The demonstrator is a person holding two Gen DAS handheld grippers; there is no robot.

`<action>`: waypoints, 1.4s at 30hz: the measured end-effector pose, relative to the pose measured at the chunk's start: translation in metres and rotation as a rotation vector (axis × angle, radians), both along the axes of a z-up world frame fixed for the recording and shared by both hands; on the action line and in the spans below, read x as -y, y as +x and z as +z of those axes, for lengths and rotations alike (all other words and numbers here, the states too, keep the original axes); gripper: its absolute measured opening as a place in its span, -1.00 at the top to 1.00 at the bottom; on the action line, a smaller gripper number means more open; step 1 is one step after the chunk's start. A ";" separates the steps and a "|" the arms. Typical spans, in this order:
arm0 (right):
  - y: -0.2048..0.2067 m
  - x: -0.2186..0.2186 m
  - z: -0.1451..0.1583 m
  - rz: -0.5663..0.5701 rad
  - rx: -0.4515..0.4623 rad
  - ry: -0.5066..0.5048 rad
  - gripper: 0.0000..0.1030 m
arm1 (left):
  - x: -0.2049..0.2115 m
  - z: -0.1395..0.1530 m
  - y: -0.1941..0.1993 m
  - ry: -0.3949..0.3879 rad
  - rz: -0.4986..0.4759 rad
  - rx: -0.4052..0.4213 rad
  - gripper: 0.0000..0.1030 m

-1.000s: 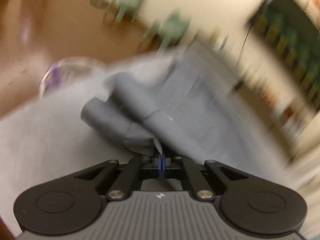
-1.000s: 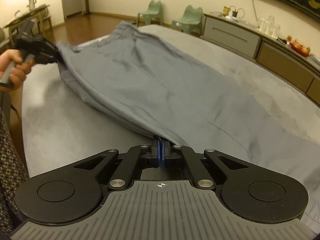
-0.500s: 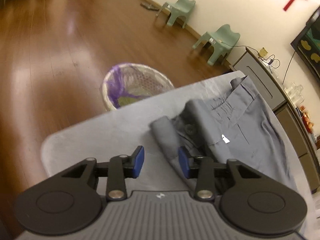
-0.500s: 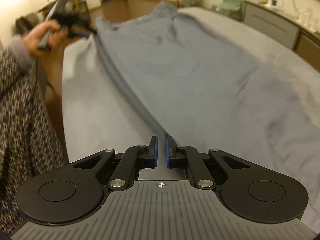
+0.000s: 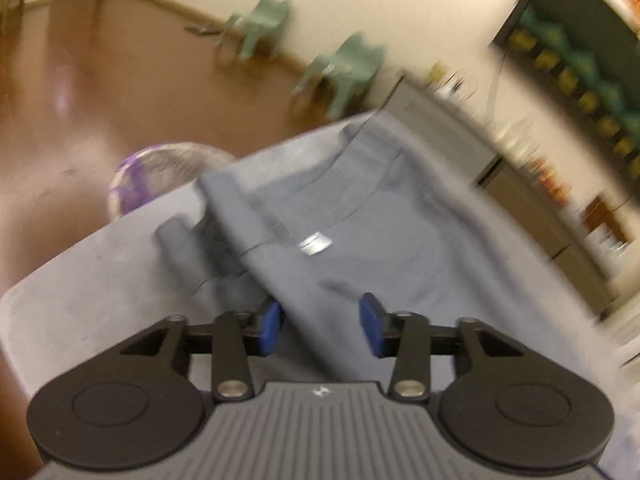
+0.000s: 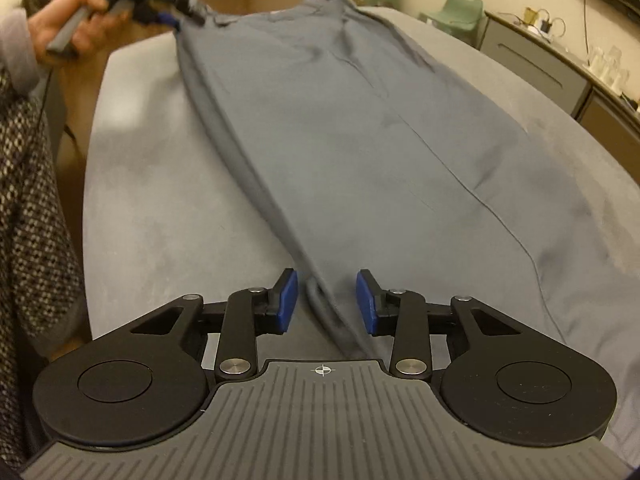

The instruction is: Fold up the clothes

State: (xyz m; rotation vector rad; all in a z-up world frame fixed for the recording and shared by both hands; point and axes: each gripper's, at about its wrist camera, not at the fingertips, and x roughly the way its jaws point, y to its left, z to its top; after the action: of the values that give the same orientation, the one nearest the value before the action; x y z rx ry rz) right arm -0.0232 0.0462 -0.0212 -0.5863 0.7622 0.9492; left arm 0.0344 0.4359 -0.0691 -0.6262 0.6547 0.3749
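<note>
Grey trousers [image 6: 360,128] lie stretched flat along the grey table [image 6: 160,216], waistband at the far end. In the left wrist view the waistband end [image 5: 360,216] with a white label lies just ahead. My left gripper [image 5: 322,324] is open over the near folded edge of the waist; it also shows far left in the right wrist view [image 6: 172,20], held in a hand. My right gripper [image 6: 326,302] is open, its blue pads [image 6: 288,296] on either side of the trouser leg's near edge, which runs between them untouched.
A purple-lined wire bin [image 5: 160,176] stands on the wooden floor beyond the table's end. Two green chairs [image 5: 344,68] and a long sideboard [image 6: 536,60] line the wall. My tweed sleeve [image 6: 32,208] is at the left.
Both grippers were shut on the trousers a second ago and have let go and opened. The trousers now lie flat on the table. The left view has swung right.
</note>
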 end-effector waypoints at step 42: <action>0.114 0.224 0.033 -0.841 0.188 0.106 0.16 | 0.091 -0.011 0.076 0.271 -0.086 -0.220 0.29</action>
State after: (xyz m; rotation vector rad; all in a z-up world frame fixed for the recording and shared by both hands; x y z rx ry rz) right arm 0.0911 -0.1781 0.0123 -0.2093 0.6890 0.1517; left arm 0.1099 0.3449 -0.0797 -0.2997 0.8210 0.4472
